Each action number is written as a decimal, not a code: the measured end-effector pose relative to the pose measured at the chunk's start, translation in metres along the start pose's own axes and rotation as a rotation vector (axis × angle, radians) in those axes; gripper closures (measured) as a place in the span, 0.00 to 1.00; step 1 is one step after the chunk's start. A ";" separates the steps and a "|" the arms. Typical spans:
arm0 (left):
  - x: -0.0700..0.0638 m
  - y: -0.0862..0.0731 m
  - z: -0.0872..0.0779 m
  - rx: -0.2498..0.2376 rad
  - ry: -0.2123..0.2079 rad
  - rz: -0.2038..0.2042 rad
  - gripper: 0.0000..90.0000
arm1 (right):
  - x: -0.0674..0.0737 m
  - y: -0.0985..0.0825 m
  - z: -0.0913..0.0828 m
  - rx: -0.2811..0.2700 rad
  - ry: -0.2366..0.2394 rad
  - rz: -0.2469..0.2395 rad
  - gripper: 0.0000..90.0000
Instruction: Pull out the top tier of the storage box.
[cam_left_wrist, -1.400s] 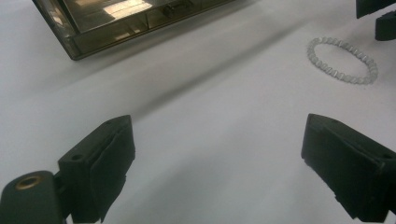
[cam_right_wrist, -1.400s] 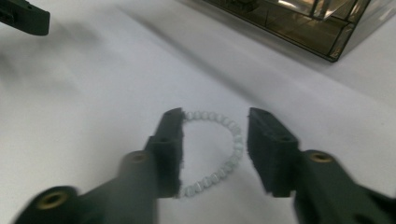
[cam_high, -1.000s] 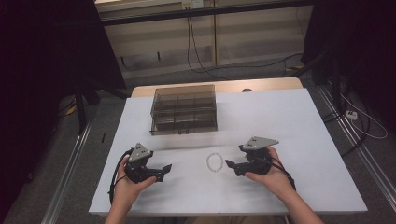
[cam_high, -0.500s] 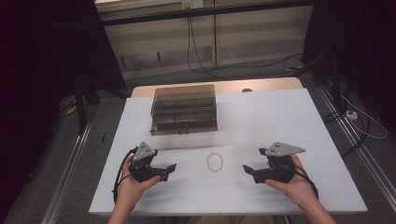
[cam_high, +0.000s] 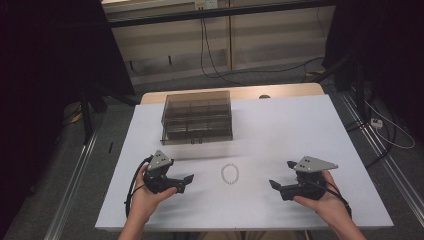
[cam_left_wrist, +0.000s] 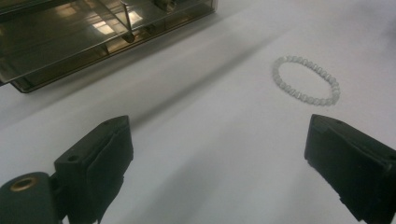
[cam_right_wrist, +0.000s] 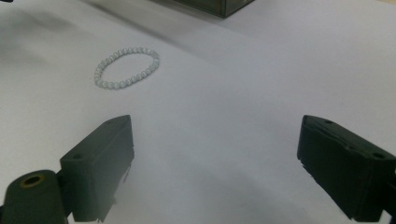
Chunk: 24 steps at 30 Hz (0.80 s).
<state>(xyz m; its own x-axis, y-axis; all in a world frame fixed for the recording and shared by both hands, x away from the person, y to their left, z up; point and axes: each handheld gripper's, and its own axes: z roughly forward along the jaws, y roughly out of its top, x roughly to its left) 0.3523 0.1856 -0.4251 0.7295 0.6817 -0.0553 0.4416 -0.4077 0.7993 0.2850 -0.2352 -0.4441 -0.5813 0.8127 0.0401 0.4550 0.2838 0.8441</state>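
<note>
A bracelet (cam_high: 229, 173) of pale beads is lying flat on the white worktop (cam_high: 300, 130), between two hand-held grippers and touching neither. The left gripper (cam_high: 186, 181) is resting with jaws wide apart and empty. The right gripper (cam_high: 276, 186) has just been opening its jaws; nothing is between them. Behind the bracelet, a smoky clear drawer box (cam_high: 197, 117) is sitting closed, its compartments looking empty. Judging by this, the bracelet is not yet stowed.

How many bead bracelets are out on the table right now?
1. The bead bracelet lies flat on the white table, between the left gripper and the right gripper, in front of the smoky drawer box. Others may be hidden inside the box.
</note>
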 end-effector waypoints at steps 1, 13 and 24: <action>-0.001 0.001 0.001 -0.002 -0.003 0.000 0.09 | 0.000 -0.001 -0.001 0.002 -0.003 -0.001 0.11; -0.008 0.007 0.011 0.020 -0.024 0.007 0.08 | -0.008 -0.015 -0.010 -0.008 -0.005 0.039 0.10; -0.020 0.015 0.030 0.040 -0.044 0.026 0.08 | -0.013 -0.019 -0.016 -0.027 -0.011 0.062 0.08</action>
<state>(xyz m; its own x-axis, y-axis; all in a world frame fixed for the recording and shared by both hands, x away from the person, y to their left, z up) 0.3599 0.1472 -0.4301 0.7625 0.6440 -0.0619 0.4425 -0.4494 0.7761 0.2727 -0.2591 -0.4515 -0.5448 0.8340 0.0870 0.4716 0.2190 0.8542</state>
